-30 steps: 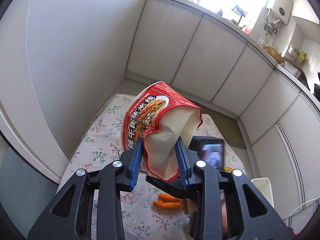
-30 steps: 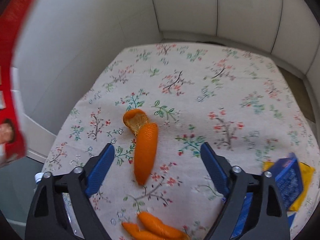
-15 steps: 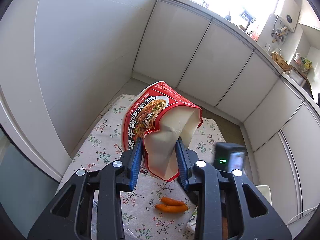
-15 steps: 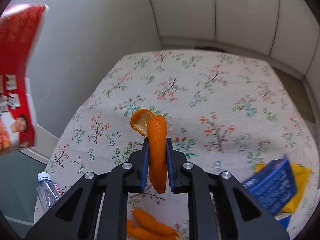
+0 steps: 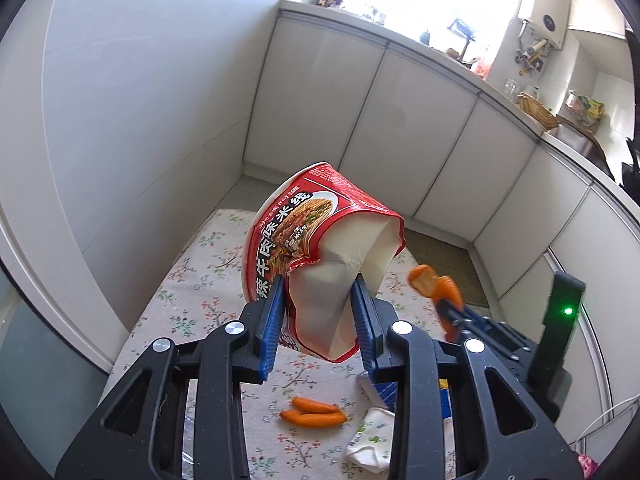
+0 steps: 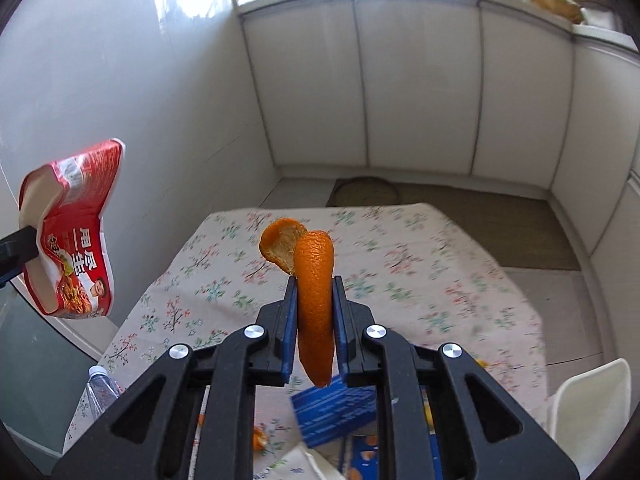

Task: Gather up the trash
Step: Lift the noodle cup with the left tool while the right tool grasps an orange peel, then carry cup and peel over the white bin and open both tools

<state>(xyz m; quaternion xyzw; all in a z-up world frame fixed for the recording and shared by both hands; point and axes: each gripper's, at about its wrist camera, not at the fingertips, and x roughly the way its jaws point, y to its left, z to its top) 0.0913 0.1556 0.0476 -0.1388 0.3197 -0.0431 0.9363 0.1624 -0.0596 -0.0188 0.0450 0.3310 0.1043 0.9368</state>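
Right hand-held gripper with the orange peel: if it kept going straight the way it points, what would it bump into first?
Probably the flowered tablecloth: the right hand-held gripper, shut on the orange peel, points down toward a bare patch of it. Depth is hard to judge.

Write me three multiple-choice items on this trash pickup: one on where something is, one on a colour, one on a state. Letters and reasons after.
1. Where is the long orange peel?
A. Lying on the tablecloth
B. Between the pads of the right tool, off the table
C. Inside the noodle cup

2. What colour is the outside of the noodle cup in the left tool?
A. Red
B. Green
C. Black

3. What state is the noodle cup in?
A. Sealed and full
B. Upright on the table
C. Crushed and empty, pinched by its wall

Answers:
1. B: the right wrist view shows the peel clamped between the blue pads with the floral tablecloth well behind it; those jaws have just been closing on it.
2. A: the printed wall is red, the inside white.
3. C: the rim is buckled and the white inside shows bare.
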